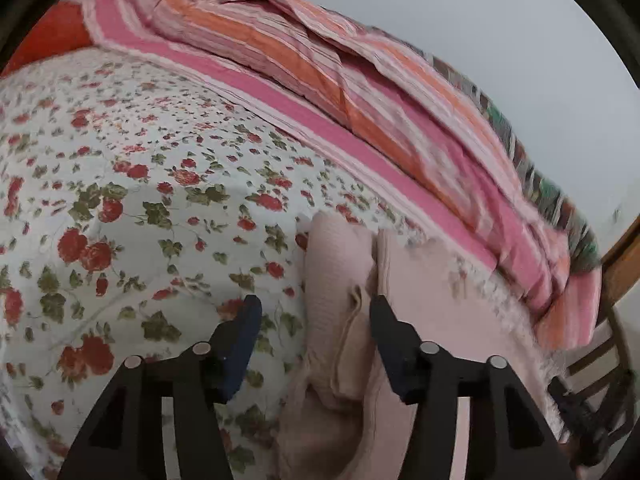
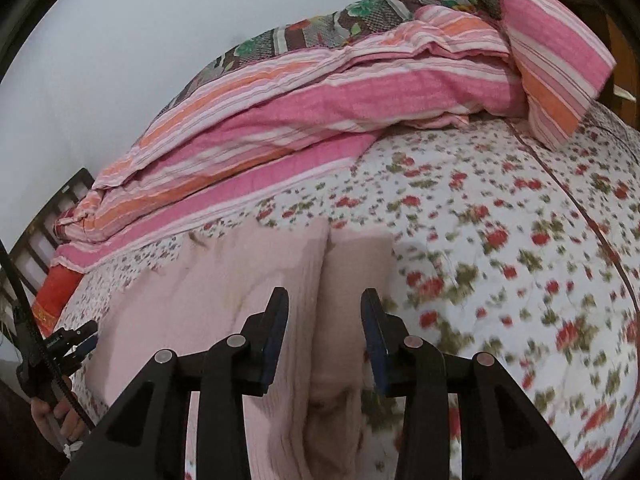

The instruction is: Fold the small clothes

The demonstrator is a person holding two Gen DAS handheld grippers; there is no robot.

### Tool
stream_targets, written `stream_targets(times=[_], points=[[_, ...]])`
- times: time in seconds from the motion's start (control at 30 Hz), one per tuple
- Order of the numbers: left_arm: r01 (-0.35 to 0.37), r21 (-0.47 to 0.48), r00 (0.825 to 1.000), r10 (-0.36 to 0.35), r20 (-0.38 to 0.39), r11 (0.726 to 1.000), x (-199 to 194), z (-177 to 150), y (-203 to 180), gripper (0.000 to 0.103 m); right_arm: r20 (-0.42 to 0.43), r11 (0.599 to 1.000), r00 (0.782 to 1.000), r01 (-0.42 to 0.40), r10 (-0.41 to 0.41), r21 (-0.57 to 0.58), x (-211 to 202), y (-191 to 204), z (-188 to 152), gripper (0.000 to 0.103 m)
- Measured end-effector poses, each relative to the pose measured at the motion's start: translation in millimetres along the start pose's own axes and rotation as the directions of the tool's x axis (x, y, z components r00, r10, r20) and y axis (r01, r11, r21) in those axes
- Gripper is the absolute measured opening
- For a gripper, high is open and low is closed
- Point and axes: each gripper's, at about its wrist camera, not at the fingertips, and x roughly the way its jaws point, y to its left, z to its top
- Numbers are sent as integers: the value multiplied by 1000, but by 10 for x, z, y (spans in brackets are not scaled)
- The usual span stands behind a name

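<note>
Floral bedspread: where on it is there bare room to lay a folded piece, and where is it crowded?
In the left view, the floral bedspread lies bare from the pink garment out to the red pillow. In the right view, more bare quilt runs right of the garment. The far edge is crowded by the striped blanket. Both grippers, left and right, hover over the garment, jaws open.

Flat floral bedspread (image 1: 132, 184) lies unobstructed beside the pink garment (image 1: 420, 300) in both views. Along the far side, a heaped striped quilt (image 2: 280, 120) forms a continuous barrier. A wooden bed frame (image 1: 618, 256) bounds one end.
</note>
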Motion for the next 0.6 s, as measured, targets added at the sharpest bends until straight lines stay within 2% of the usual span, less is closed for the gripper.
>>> stream_targets(times=[0.07, 0.13, 0.23, 0.3, 0.37, 0.43, 0.5, 0.53, 0.6], points=[[47, -16, 998, -48, -47, 999, 106, 55, 1, 55, 0, 1000, 1000, 3, -3, -25, 88, 83, 59, 37], [59, 14, 997, -59, -49, 998, 182, 89, -58, 55, 5, 998, 1000, 18, -18, -61, 191, 183, 128, 37], [91, 115, 996, -88, -26, 989, 244, 155, -261, 53, -18, 995, 998, 52, -54, -91, 388, 301, 235, 37], [108, 200, 994, -111, 2, 974, 256, 201, -434, 53, -41, 992, 996, 75, -80, -104, 511, 332, 283, 37], [119, 301, 990, -135, 31, 946, 286, 212, -622, 53, -66, 987, 992, 104, -112, -120, 646, 347, 316, 37], [55, 360, 997, -68, 23, 931, 407, 215, -779, 53, -89, 984, 986, 128, -139, -124, 774, 320, 310, 37], [22, 388, 1000, -14, -23, 921, 568, 202, -837, 51, -122, 983, 980, 144, -157, -112, 907, 252, 267, 37], [-20, 400, 999, 38, -36, 916, 668, 185, -848, 49, -137, 984, 978, 142, -156, -105, 961, 220, 244, 37], [-80, 407, 993, 110, -51, 910, 814, 145, -848, 33, -146, 986, 978, 134, -147, -95, 1018, 183, 224, 37]])
